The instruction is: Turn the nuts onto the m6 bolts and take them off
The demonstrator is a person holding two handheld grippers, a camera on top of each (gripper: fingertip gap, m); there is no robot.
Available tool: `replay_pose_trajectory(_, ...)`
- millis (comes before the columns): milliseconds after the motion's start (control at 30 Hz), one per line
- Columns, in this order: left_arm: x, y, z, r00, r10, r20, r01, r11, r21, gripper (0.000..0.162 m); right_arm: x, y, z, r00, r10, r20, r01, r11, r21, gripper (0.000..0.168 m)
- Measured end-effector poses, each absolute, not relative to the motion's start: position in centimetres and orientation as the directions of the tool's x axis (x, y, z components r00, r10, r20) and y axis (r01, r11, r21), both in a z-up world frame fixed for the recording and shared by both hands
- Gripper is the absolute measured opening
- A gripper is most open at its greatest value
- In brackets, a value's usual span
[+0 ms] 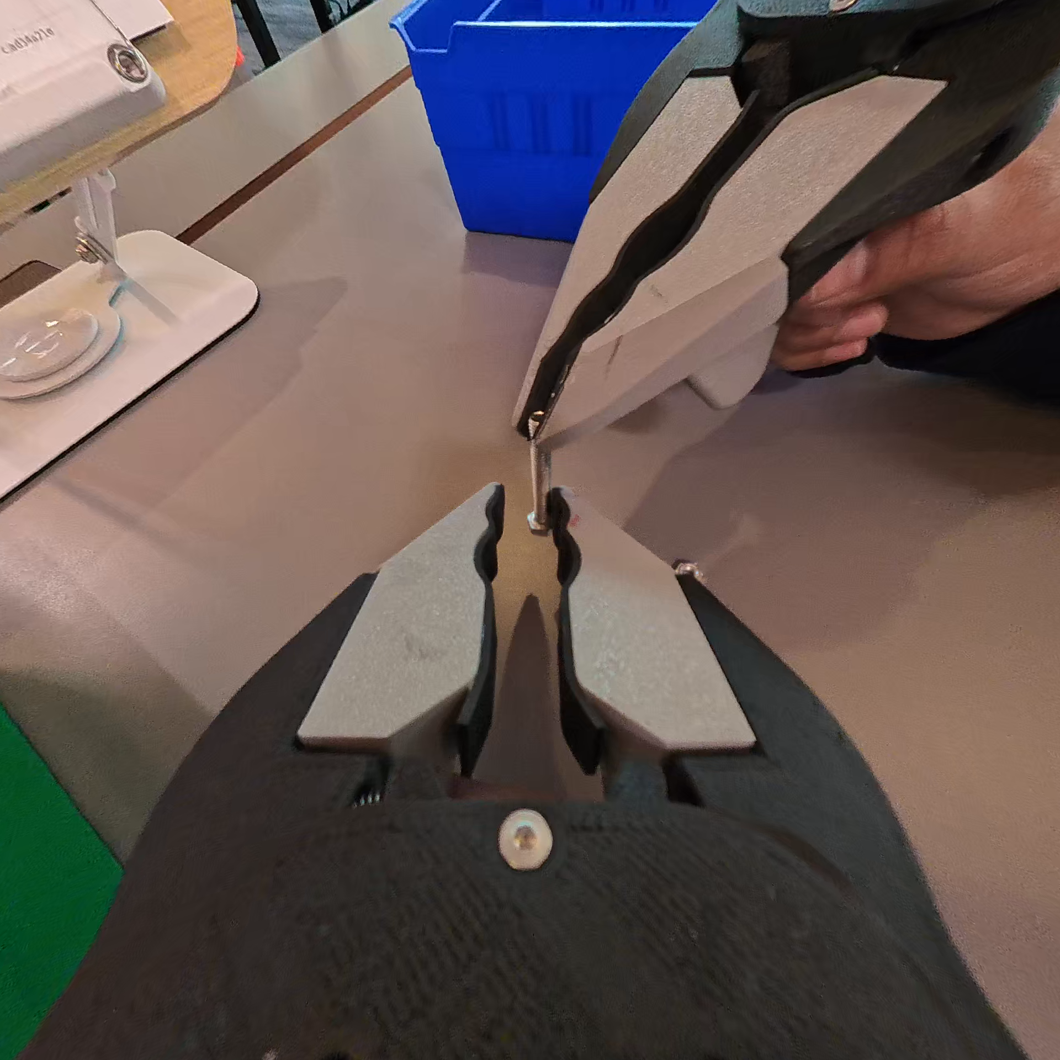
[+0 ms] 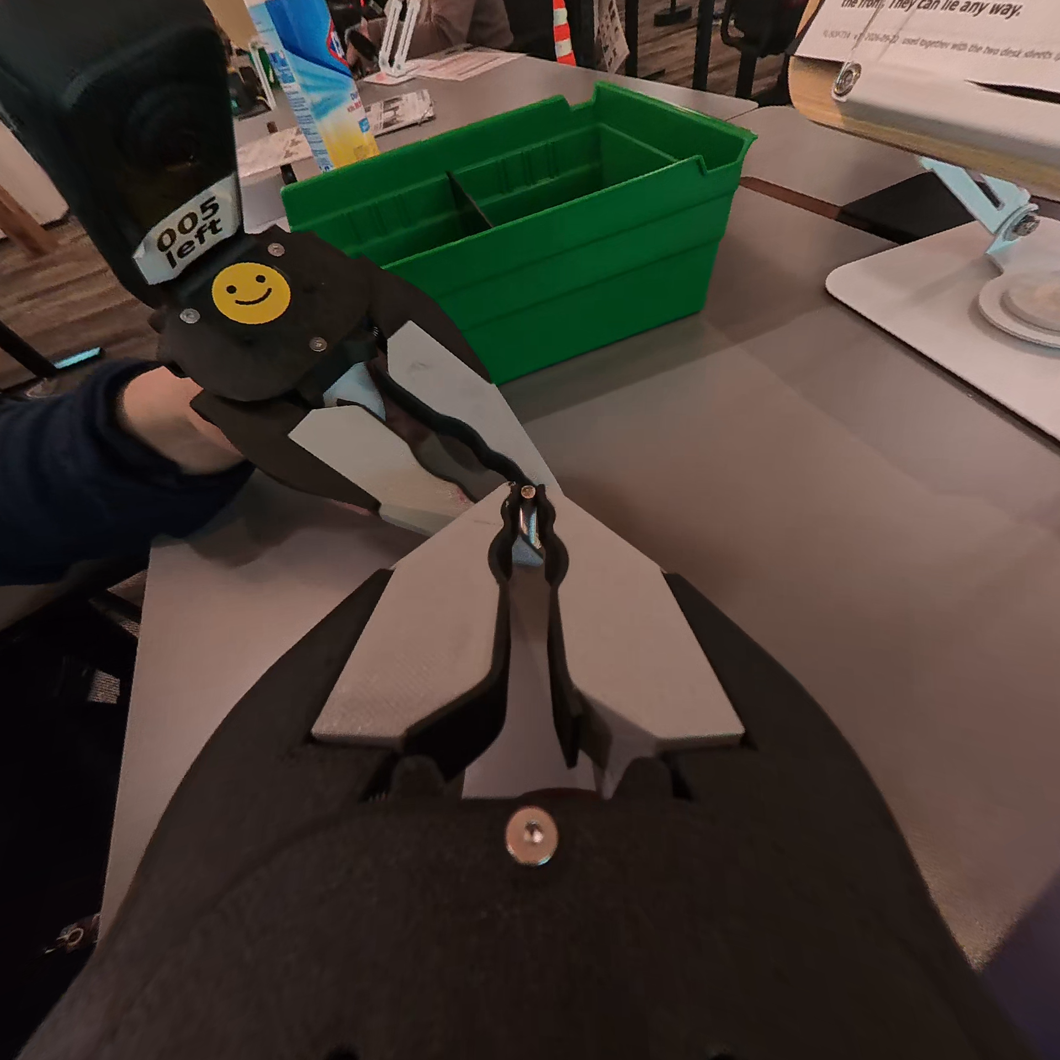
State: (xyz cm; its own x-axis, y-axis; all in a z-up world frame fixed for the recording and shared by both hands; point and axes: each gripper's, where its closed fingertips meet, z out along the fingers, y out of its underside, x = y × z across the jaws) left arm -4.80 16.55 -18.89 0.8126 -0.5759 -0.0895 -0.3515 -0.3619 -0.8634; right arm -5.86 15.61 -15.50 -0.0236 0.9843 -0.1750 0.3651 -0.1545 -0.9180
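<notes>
A silver bolt [image 1: 540, 482] stands upright with its head down on the grey table [image 1: 344, 401]. My left gripper [image 1: 529, 494] is open, its fingertips on either side of the bolt's lower shaft, the right pad [image 1: 559, 516] close against it. My right gripper [image 1: 533, 427] comes down from the upper right and is shut on the bolt's top end. In the right wrist view the right gripper [image 2: 527, 494] pinches the bolt's end [image 2: 527, 491], and the left gripper [image 2: 516, 477] reaches in from the left. I cannot tell if a nut is in the pinch.
A blue bin [image 1: 516, 143] stands behind the bolt. A green divided bin [image 2: 545, 258] stands to the left. A white stand's base [image 1: 143, 298] sits far left. A small metal piece [image 1: 682, 569] lies beside my left gripper's right finger. A person's hand [image 1: 918, 287] holds the right gripper. My left and right fingertips are right by each other.
</notes>
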Motion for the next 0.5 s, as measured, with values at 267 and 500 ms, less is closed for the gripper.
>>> replay_pose_trajectory(267,-3.9,15.7,-18.2,0.764,-0.644,0.035,-0.272,-0.37,-0.889,0.004,-5.7,15.2,-14.9,-0.044,0.981,-0.187,0.354,-0.16,-0.922,0.002)
replay_pose_trajectory(500,-3.1,15.0,-17.2,0.694,-0.682,0.23,-0.12,-0.424,-0.898,0.004,-5.5,14.9,-14.0,-0.075,0.971,-0.228,0.323,-0.193,-0.927,0.002)
